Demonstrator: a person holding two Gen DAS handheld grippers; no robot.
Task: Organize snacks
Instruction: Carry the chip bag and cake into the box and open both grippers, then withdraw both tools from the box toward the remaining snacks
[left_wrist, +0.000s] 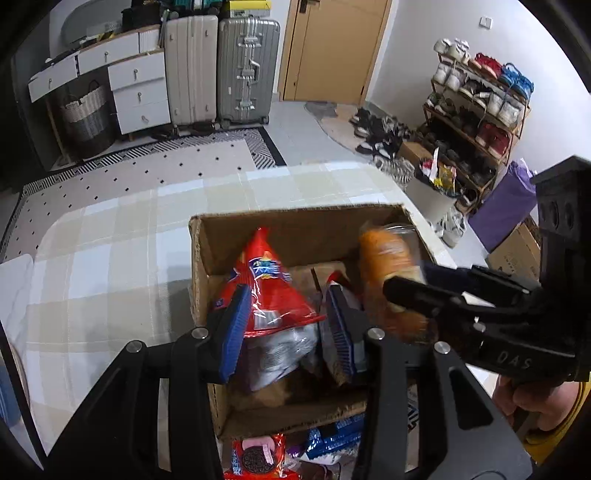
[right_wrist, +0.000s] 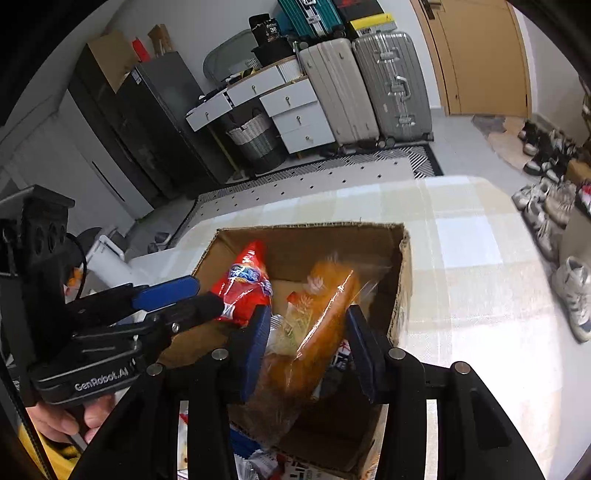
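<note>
My left tool (left_wrist: 284, 325) is matte black, with ribbed blue pads (left_wrist: 234, 332) and round silver screw heads on its arms. My right tool (right_wrist: 304, 343) matches it; its body reads "GenRobot.AI" in pale letters. I wear a yellow sleeve (left_wrist: 546, 446).

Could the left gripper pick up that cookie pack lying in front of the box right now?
Probably not: the left gripper is already shut on the red snack bag over the cardboard box; the cookie pack lies beneath it.
</note>
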